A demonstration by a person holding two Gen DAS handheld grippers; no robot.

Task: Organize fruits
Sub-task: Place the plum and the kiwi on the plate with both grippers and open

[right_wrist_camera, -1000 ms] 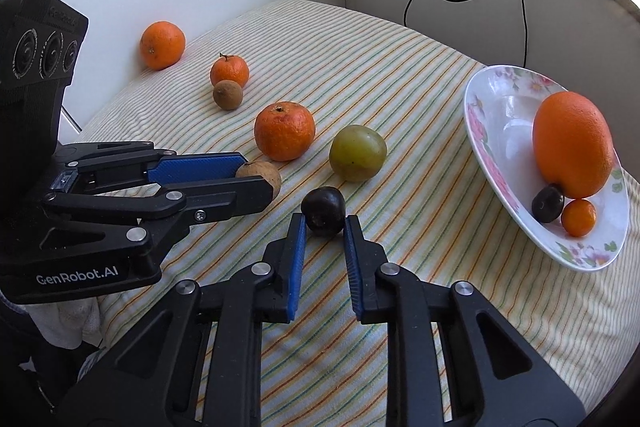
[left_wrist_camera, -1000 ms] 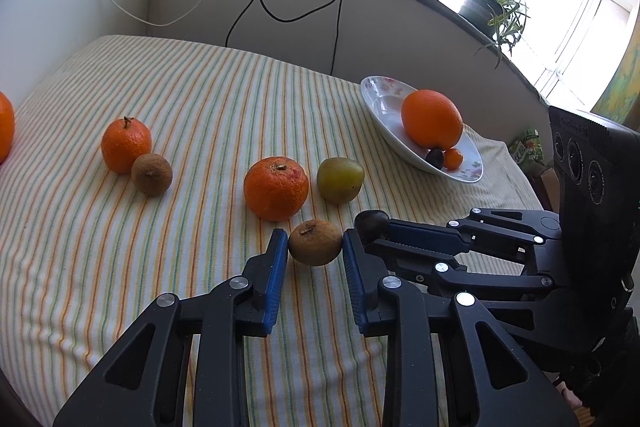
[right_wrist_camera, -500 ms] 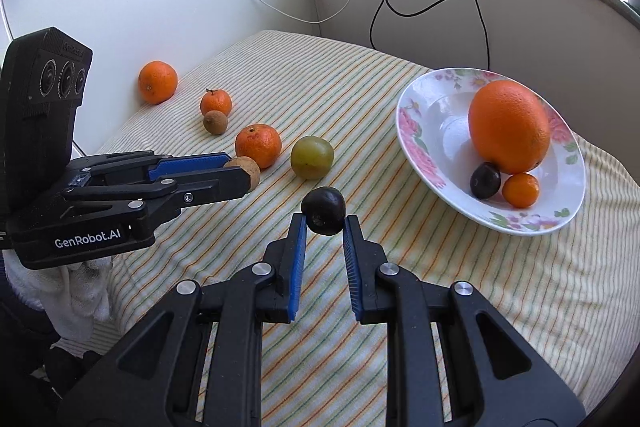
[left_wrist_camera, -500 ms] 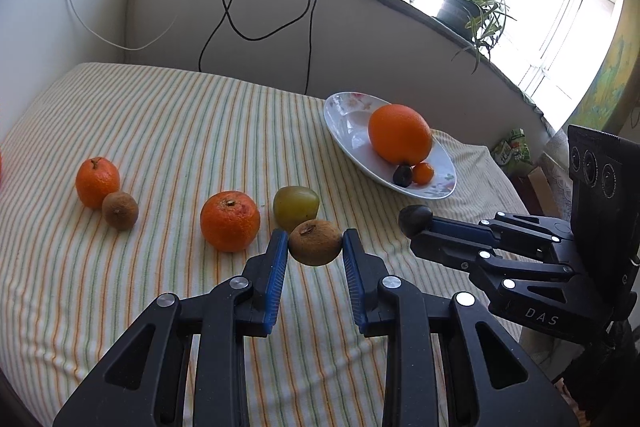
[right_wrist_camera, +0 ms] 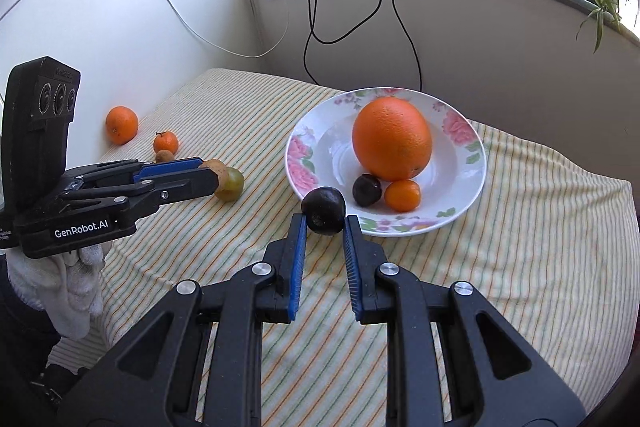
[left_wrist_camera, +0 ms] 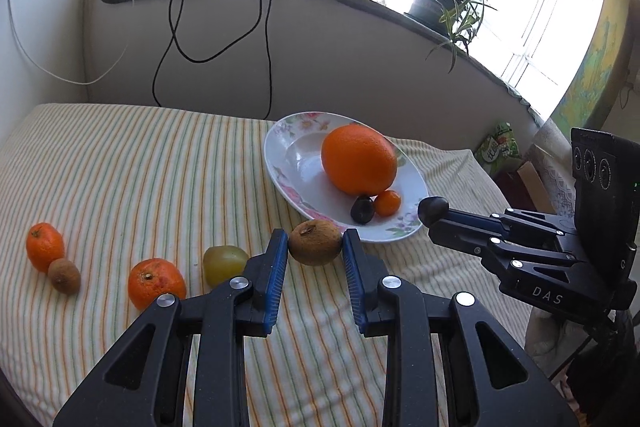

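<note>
Near plate (left_wrist_camera: 280, 163) rim: tools gripping kiwi (left_wrist_camera: 315, 242), plum (right_wrist_camera: 323, 211).

5 oranges (right_wrist_camera: 392, 139), 2 kiwis (left_wrist_camera: 315, 242), 2 plums (right_wrist_camera: 323, 211) — 1 plate (right_wrist_camera: 474, 163)

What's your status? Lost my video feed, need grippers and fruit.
Left gripper shut on brown kiwi. Right gripper shut on dark plum. Both near floral plate, three fruits in it. Path clear.
</note>
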